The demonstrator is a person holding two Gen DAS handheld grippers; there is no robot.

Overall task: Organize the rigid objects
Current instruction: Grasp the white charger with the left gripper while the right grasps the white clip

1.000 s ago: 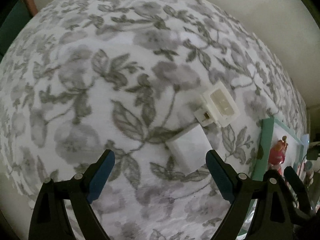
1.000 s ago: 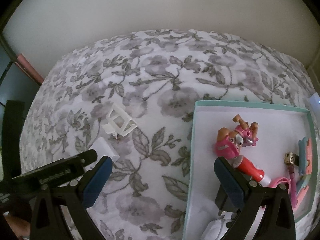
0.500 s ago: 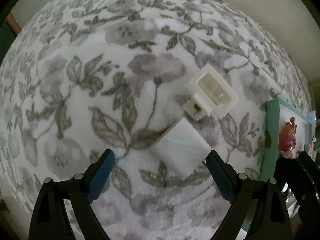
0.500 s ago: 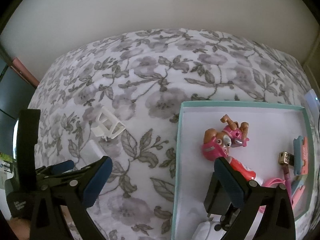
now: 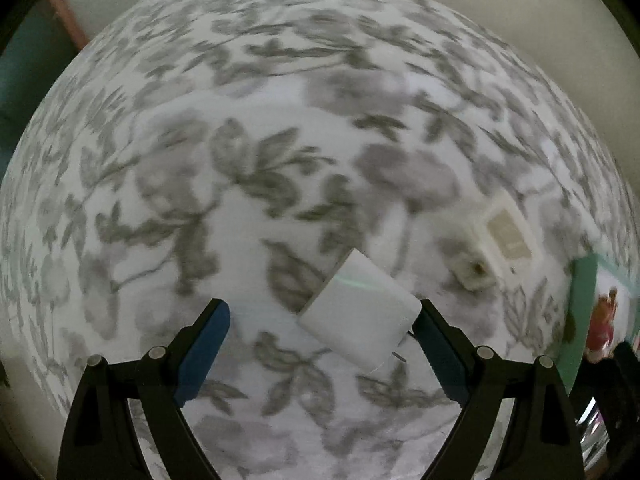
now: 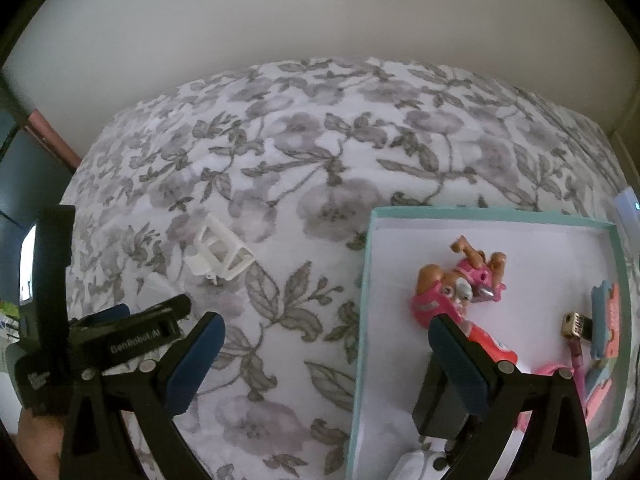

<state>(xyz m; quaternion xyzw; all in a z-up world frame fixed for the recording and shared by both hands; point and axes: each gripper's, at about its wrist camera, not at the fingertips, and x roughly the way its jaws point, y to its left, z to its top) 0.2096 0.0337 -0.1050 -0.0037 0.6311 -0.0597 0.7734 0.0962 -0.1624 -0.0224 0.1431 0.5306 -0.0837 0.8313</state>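
A white power adapter point(image 5: 360, 316) lies flat on the flowered bedspread point(image 5: 248, 184). My left gripper point(image 5: 320, 312) points down over it, open, with the adapter between the fingers and its corner close to the right pad point(image 5: 436, 340). No pad presses on it. Beyond it to the right lies a white plastic clip point(image 5: 496, 244). From the right wrist I see that clip point(image 6: 220, 252), the adapter point(image 6: 154, 286) partly hidden by the left gripper point(image 6: 152, 306), and my right gripper point(image 6: 325, 322), open and empty above the left rim of the teal box point(image 6: 362, 320).
The box holds a pink toy pup point(image 6: 460, 284), a black charger point(image 6: 436, 404), a USB plug point(image 6: 574, 324) and pink and blue pieces point(image 6: 604, 320). A pale wall point(image 6: 320, 20) backs the bed. The box's edge point(image 5: 580, 312) shows at the left wrist view's right.
My left gripper has dropped closer to the bedspread and shifted, so the adapter now sits between its fingers beside the right one. The right gripper has hardly moved.
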